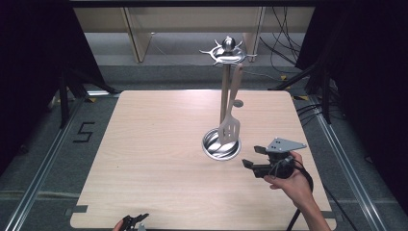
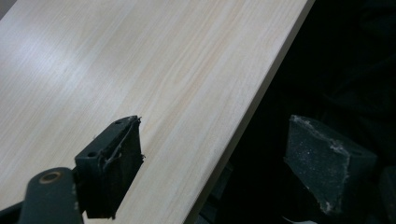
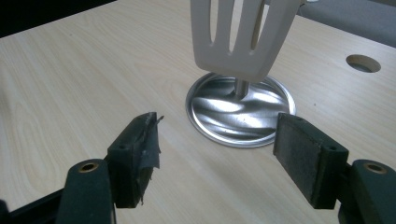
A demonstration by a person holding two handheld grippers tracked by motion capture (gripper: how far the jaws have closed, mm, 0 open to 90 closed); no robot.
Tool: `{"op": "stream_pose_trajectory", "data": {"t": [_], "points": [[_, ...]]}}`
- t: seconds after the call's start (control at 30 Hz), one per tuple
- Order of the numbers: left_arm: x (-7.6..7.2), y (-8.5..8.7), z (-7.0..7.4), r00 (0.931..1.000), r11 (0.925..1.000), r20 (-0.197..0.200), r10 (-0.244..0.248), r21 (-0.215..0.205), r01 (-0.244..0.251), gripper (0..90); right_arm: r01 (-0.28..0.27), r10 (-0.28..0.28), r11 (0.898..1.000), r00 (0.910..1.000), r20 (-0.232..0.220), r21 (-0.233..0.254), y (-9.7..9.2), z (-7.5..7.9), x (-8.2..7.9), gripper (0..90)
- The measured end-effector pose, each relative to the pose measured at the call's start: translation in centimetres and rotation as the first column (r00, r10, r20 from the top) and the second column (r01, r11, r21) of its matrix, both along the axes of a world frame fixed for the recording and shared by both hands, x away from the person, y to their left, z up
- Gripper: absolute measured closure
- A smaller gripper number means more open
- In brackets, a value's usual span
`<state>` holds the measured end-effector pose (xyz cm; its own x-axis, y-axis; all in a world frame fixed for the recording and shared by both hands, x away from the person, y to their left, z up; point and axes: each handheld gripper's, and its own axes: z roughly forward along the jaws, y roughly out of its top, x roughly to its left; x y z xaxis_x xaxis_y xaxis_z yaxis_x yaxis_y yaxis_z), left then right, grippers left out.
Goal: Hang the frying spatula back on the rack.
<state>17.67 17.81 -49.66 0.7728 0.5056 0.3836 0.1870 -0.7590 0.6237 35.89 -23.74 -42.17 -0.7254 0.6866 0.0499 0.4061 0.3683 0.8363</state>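
A pale wooden table [image 1: 159, 159] stands on grey carpet [image 1: 43, 144]. Black curtains [image 1: 29, 48] flank it. Cables [image 1: 284, 53] trail behind.

You are working at a light wooden desk [image 1: 159, 159] that is filling the middle of the high view, its rounded corners reaching toward the lower left and lower right of the frame. Standing directly on it, right of centre, is the round metal base [image 1: 221, 144] of a utensil stand, its shiny dish resting flat on the wood. In the right gripper view that base [image 3: 240, 112] is sitting at centre frame, and a small round hole [image 3: 363, 63] is showing in the desk surface at the upper right. In the left gripper view the bare desk [image 2: 140, 70] is running across the upper left, its edge slanting down toward the bottom centre.
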Motion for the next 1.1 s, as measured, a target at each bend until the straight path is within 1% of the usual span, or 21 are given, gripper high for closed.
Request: {"op": "stream_pose_trajectory", "data": {"t": [0.03, 0.07, 0.13, 0.17, 0.27, 0.3, 0.33, 0.4, 0.5, 0.53, 0.6, 0.67, 0.7, 0.73, 0.77, 0.8, 0.83, 0.93, 0.97, 1.07, 1.1], "points": [[0.0, 0.0, 0.1, 0.9999, 1.0, -0.01, -0.006, -0.003, 0.006, 17.8, 0.004, -0.004, 1.0, 0.9999, 0.013, -0.004, 0.0, -0.1, 0.0, 32.1], [0.0, 0.0, 0.1, 0.9999, 0.9999, -0.012, -0.012, 0.002, 0.012, 17.8, -0.006, 0.006, 1.0, 1.0, -0.004, -0.004, 0.0, -0.1, -0.1, 32.0], [0.0, 0.1, 0.0, 0.9999, 0.9999, -0.01, -0.011, 0.002, 0.011, 17.9, -0.013, 0.013, 1.0, 0.9998, 0.016, -0.009, -0.1, -0.2, -0.2, 31.9], [0.0, 0.1, 0.0, 0.9999, 0.9999, -0.008, -0.008, 0.008, 0.008, 17.9, -0.011, 0.011, 1.0, 0.9999, 0.003, -0.011, -0.1, -0.2, -0.3, 31.8], [0.0, 0.2, 0.1, 0.9999, 1.0, -0.011, -0.007, 0.003, 0.007, 17.8, -0.007, 0.007, 1.0, 0.9999, 0.013, -0.012, 0.0, -0.3, -0.4, 31.5], [0.0, 0.1, 0.0, 0.9999, 0.9999, 0.008, 0.008, -0.007, -0.008, 17.8, -0.006, 0.006, 1.0, 0.9999, -0.01, -0.01, 0.0, -0.5, -0.7, 31.5], [0.0, 0.2, 0.1, 0.9997, 0.9999, -0.022, -0.011, -0.009, 0.011, 17.8, -0.006, 0.006, 1.0, 0.9999, -0.01, -0.01, 0.0, -0.5, -0.7, 31.5], [0.0, 0.1, -0.1, 1.0, 1.0, -0.003, -0.002, -0.009, 0.002, 17.8, -0.008, 0.008, 1.0, 1.0, -0.005, -0.017, 0.0, -0.7, -0.7, 31.4], [0.0, 0.1, -0.1, 1.0, 0.9999, -0.005, -0.004, -0.011, 0.004, 17.8, -0.03, 0.03, 0.999, 0.9995, 0.009, -0.026, -0.1, -0.9, -0.7, 31.2], [0.0, 0.1, 0.0, 0.9999, 0.9999, -0.014, -0.009, -0.01, 0.009, 17.8, -0.012, 0.012, 1.0, 0.9998, -0.012, -0.018, -0.1, -0.8, -0.9, 31.2], [0.0, 0.2, 0.1, 0.9997, 0.9999, -0.021, -0.013, -0.009, 0.013, 17.8, -0.005, 0.005, 1.0, 0.9999, -0.012, -0.01, 0.0, -0.9, -1.0, 31.2], [-0.1, 0.2, 0.1, 0.9998, 0.9999, -0.016, -0.009, -0.005, 0.009, 17.8, -0.032, 0.032, 0.999, 0.9995, -0.003, -0.017, -0.2, -1.0, -1.0, 31.0], [0.0, 0.1, 0.0, 0.9996, 0.9998, -0.024, -0.018, -0.007, 0.018, 17.8, -0.033, 0.033, 0.999, 0.9992, 0.02, -0.023, -0.2, -1.1, -1.0, 31.0], [0.0, 0.1, 0.0, 0.9996, 0.9998, -0.024, -0.018, -0.007, 0.018, 17.8, -0.033, 0.033, 0.999, 0.9992, 0.02, -0.023, -0.2, -1.1, -1.0, 31.0], [0.0, 0.2, 0.0, 0.9995, 0.9998, -0.024, -0.02, -0.007, 0.02, 17.8, -0.029, 0.029, 0.999, 0.9996, -0.003, -0.014, -0.1, -1.2, -1.3, 30.9], [0.0, 0.2, 0.0, 0.9995, 0.9998, -0.024, -0.02, -0.007, 0.02, 17.8, -0.029, 0.029, 0.999, 0.9996, -0.003, -0.014, -0.1, -1.2, -1.3, 30.9], [0.0, 0.1, -0.1, 1.0, 1.0, -0.004, -0.005, -0.008, 0.005, 17.8, -0.019, 0.02, 1.0, 0.9998, 0.007, -0.017, -0.2, -1.2, -1.4, 30.7], [0.0, 0.2, 0.0, 0.9998, 0.9999, -0.017, -0.011, -0.008, 0.011, 17.8, -0.039, 0.039, 0.999, 0.9992, -0.005, -0.015, -0.1, -1.3, -1.5, 30.4], [-0.1, 0.3, 0.1, 1.0, 1.0, -0.006, -0.005, 0.002, 0.005, 17.8, -0.022, 0.022, 1.0, 0.9997, 0.009, -0.018, -0.1, -1.3, -1.6, 30.3], [-0.1, 0.2, 0.0, 1.0, 1.0, 0.003, 0.004, -0.007, -0.004, 17.8, -0.027, 0.027, 1.0, 0.9996, 0.008, -0.013, 0.0, -1.5, -1.9, 29.9], [0.0, 0.2, -0.1, 0.9999, 0.9999, -0.008, -0.006, -0.012, 0.006, 17.8, -0.029, 0.028, 0.999, 0.9996, -0.009, -0.015, 0.1, -1.5, -2.1, 29.8]]}}
